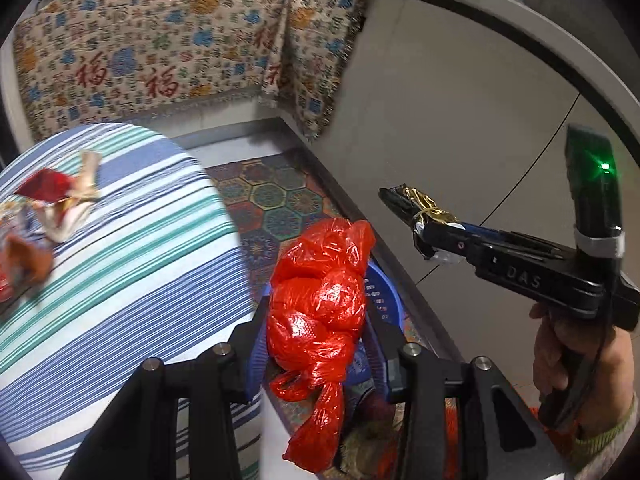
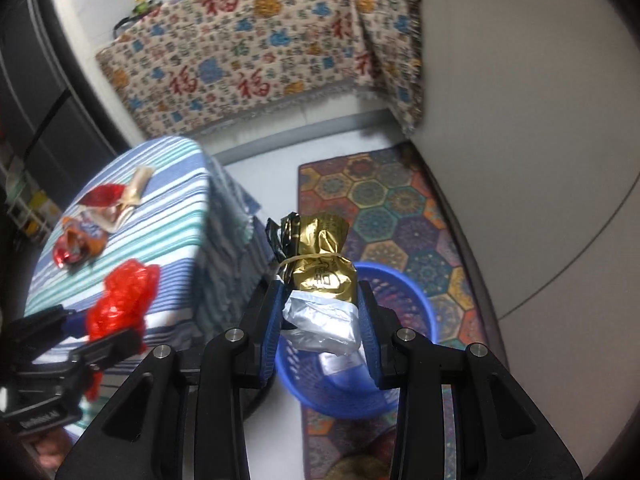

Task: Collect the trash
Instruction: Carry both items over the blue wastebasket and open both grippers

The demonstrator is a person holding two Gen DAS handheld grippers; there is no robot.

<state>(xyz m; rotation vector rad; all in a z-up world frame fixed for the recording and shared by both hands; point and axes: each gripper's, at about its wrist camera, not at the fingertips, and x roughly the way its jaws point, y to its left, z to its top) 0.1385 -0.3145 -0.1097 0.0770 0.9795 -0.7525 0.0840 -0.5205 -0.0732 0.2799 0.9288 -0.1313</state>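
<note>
Left tool (image 1: 316, 320): pinching crumpled red plastic bag (image 1: 320, 292) — above round blue plastic basket (image 2: 404, 312).
Right tool (image 2: 322, 312): pinching gold foil packet (image 2: 320, 264) — over the same basket.
Striped counter (image 2: 160, 216): wrappers (image 2: 100, 208).

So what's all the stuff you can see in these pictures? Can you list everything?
red plastic bag: one, red, held in the left gripper above the basket
gold packet: one, gold and silver with a rubber band, held in the right gripper above the basket
basket: one, blue, on the floor mat beside the table
wrappers: several, red, orange and cream, on the striped table top
table cover: one, blue, white and green stripes, on the table
floor mat: one, many-coloured hexagons, on the floor
patterned cloth: one, cream with red and blue prints, draped behind
left gripper: one, black, shut on the red bag
right gripper: one, black with blue pads, shut on the packet
right hand: one, holding the right gripper's handle
</note>
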